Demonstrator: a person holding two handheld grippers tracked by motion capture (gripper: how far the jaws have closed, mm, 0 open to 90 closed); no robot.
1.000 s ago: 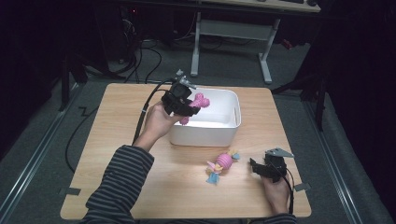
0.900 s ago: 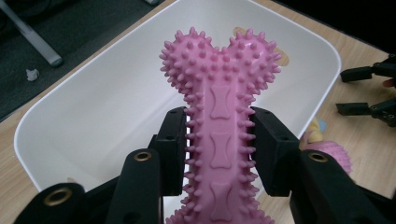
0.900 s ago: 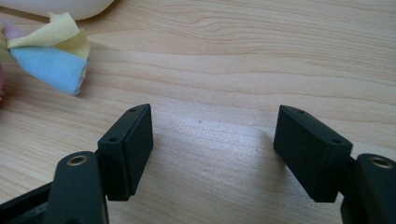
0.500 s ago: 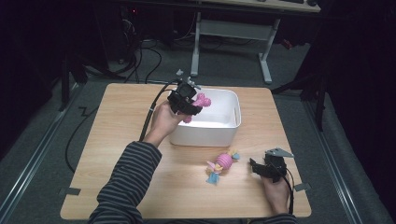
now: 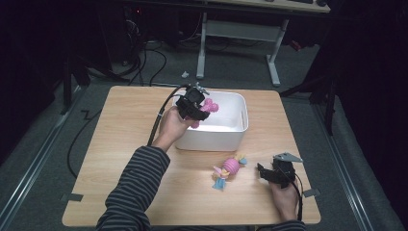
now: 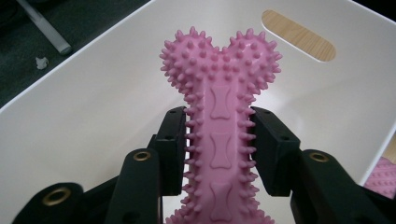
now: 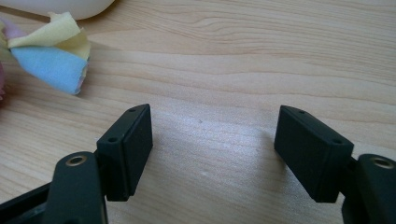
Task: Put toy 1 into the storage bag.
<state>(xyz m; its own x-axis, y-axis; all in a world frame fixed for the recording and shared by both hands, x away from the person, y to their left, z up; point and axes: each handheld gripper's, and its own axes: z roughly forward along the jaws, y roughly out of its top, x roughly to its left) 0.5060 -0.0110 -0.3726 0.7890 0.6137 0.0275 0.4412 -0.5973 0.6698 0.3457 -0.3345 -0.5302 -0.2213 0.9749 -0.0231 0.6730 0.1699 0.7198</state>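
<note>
My left gripper [image 5: 196,109] is shut on a pink spiky bone toy [image 5: 208,107], held over the left part of the white bin [image 5: 240,118]. In the left gripper view the bone toy [image 6: 219,116] stands upright between the two jaws of that gripper [image 6: 219,149], with the bin's white inside [image 6: 84,116] behind it. My right gripper [image 5: 263,172] rests low on the table at the front right, open with nothing between its jaws; the right gripper view shows it [image 7: 212,149] over bare wood. A pink, yellow and blue candy-shaped toy [image 5: 228,169] lies just left of it.
The wooden table [image 5: 125,144] has free room on its left side and along the front. A second pink spiky thing [image 6: 380,170] shows at the bin's lower right corner in the left gripper view. The candy toy's cloth end [image 7: 51,51] lies ahead-left of the right jaws.
My left gripper has carried the bone toy a little to the right, farther over the bin. The right gripper and the candy toy have stayed put.
</note>
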